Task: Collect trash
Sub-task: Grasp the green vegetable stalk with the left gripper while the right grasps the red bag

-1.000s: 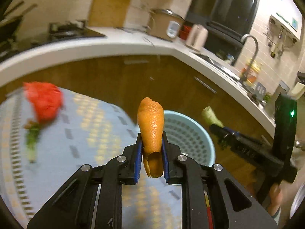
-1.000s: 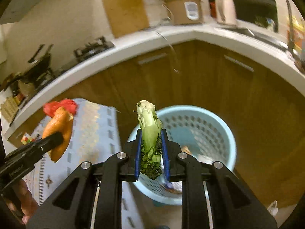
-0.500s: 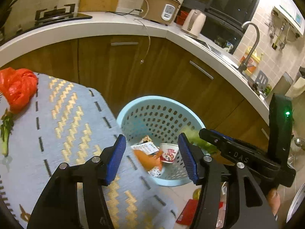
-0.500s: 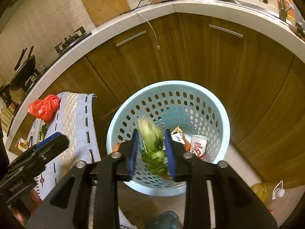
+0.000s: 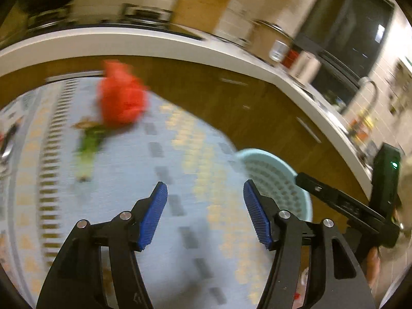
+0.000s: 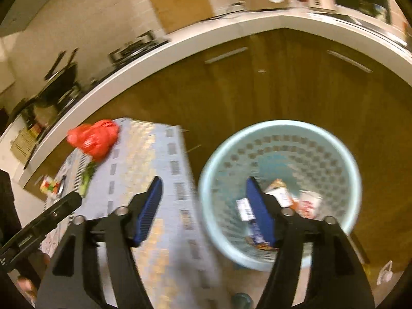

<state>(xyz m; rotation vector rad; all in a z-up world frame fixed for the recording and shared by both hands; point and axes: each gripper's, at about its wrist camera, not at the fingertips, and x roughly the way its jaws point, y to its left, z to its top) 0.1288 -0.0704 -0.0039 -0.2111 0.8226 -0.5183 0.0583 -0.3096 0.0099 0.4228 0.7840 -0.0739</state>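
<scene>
A light blue perforated basket [image 6: 280,190] stands on the floor beside the table and holds several bits of trash; its rim shows in the left wrist view [image 5: 278,177]. A crumpled red plastic bag [image 5: 122,100] lies on the blue patterned tablecloth [image 5: 180,180], with a green vegetable scrap [image 5: 88,146] beside it; both also show in the right wrist view, the bag [image 6: 94,137] and the scrap [image 6: 86,180]. My left gripper [image 5: 204,212] is open and empty above the cloth. My right gripper [image 6: 203,208] is open and empty above the table edge and the basket rim.
A curved white counter [image 5: 154,41] with brown cabinets [image 6: 283,77] runs behind the table and basket. A colourful cube [image 6: 50,186] lies at the table's far left. A clear bottle [image 6: 385,274] lies on the floor right of the basket.
Both grippers opened and dropped the orange peel and the green vegetable into the basket. Both then swung left, towards the table with the red bag.
</scene>
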